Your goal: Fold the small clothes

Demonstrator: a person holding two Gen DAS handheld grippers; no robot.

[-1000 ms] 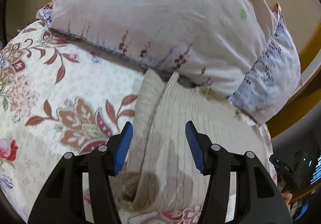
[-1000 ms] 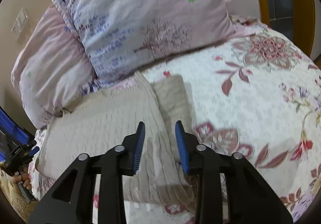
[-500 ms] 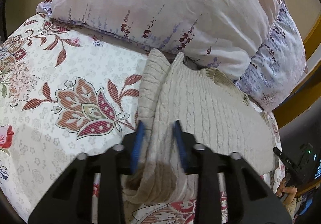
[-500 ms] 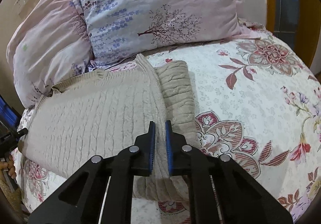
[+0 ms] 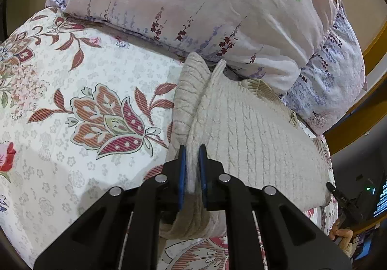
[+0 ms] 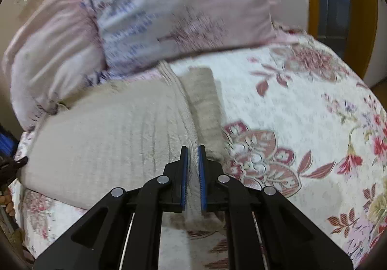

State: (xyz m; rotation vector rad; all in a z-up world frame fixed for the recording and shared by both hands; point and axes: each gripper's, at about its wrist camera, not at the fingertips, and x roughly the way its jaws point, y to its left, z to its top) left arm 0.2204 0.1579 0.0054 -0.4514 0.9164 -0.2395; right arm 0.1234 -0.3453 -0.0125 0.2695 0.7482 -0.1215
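Both tools now clamped on sweater (image 5: 254,129); right view blurred.

Beige cable-knit sweater (image 5: 254,129), matt wool-like yarn, on quilted floral cotton bedspread (image 5: 84,76); crinkled pillow (image 5: 193,4) cloth; matt black plastic left gripper (image 5: 192,171) w/ ribbed blue pads.

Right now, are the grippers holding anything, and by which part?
Both hold the beige knit sweater: left gripper and right gripper each pinch a raised fold along its edge.
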